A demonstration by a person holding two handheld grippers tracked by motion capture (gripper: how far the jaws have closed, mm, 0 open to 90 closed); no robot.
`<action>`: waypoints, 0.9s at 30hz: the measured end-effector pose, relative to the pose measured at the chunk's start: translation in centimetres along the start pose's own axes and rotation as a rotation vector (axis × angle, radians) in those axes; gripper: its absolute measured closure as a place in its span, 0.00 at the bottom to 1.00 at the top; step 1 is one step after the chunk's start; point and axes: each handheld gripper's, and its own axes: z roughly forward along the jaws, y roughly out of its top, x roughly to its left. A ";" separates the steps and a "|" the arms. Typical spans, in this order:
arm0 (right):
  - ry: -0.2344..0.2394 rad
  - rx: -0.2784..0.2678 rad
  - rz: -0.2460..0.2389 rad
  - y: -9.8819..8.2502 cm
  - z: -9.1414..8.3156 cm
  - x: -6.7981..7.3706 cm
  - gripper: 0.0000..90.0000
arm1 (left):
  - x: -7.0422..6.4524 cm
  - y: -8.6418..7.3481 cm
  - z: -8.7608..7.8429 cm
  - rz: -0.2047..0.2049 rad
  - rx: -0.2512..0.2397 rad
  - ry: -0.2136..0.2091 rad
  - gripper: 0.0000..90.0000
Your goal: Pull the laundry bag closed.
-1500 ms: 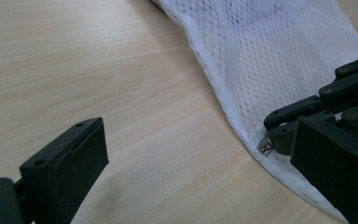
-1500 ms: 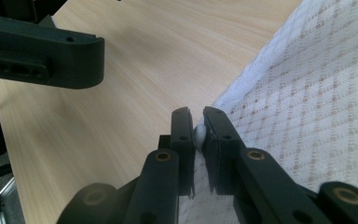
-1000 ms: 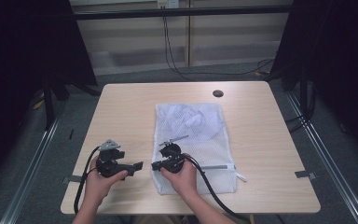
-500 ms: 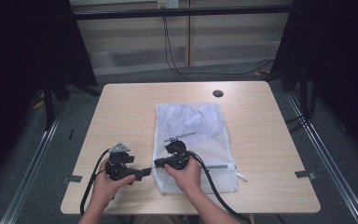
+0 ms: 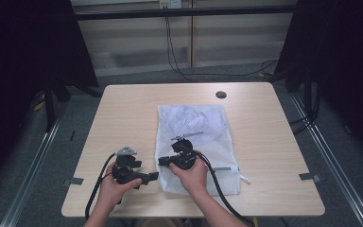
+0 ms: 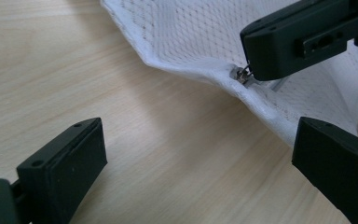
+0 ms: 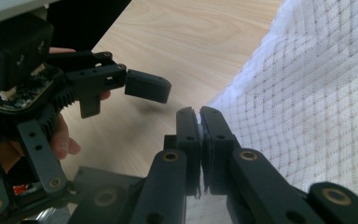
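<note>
Lying flat on wooden table (image 5: pixel 123 113): white mesh bag (image 5: pixel 196 127), zipper end nearest, near-left edge lifted. Right gripper (image 5: pixel 163 162), jaws pinched tight on zipper pull (image 6: pixel 241 74) at that edge; pull itself half hidden behind jaw. Left gripper (image 5: pixel 152 177), jaws spread wide, holding nothing, just beside bag's edge. Bag contents hard to make out. Grey floor, dark curtains, cables beyond.

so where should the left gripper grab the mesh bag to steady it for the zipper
Grip the thick white hem of the mesh bag just beside the zipper pull, coming in level from the bare table side. The hem lifts off the table there, so the open left gripper can straddle it.
</note>
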 end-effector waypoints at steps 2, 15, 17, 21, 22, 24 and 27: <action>-0.002 -0.004 0.001 0.1 -0.1 -0.1 0.96 | 0.0 0.0 0.1 -0.005 0.005 -0.011 0.02; -0.006 -0.022 0.001 0.3 -0.8 -0.1 0.96 | -0.5 0.4 0.6 -0.039 -0.020 -0.071 0.02; -0.008 -0.019 -0.004 0.2 -0.8 -0.1 0.96 | -0.5 0.5 0.5 -0.041 -0.026 -0.071 0.02; -0.011 -0.023 -0.006 0.2 -0.8 0.0 0.96 | -0.7 0.6 0.5 -0.045 -0.029 -0.082 0.02; -0.011 -0.023 -0.006 0.2 -0.8 0.0 0.96 | -0.7 0.6 0.6 -0.047 -0.026 -0.082 0.02; -0.011 -0.026 -0.007 0.3 -0.8 0.0 0.96 | -1.0 0.6 1.0 -0.048 -0.023 -0.085 0.02; -0.015 -0.029 -0.011 0.4 -0.9 0.2 0.96 | -1.2 0.7 1.3 -0.044 -0.026 -0.080 0.04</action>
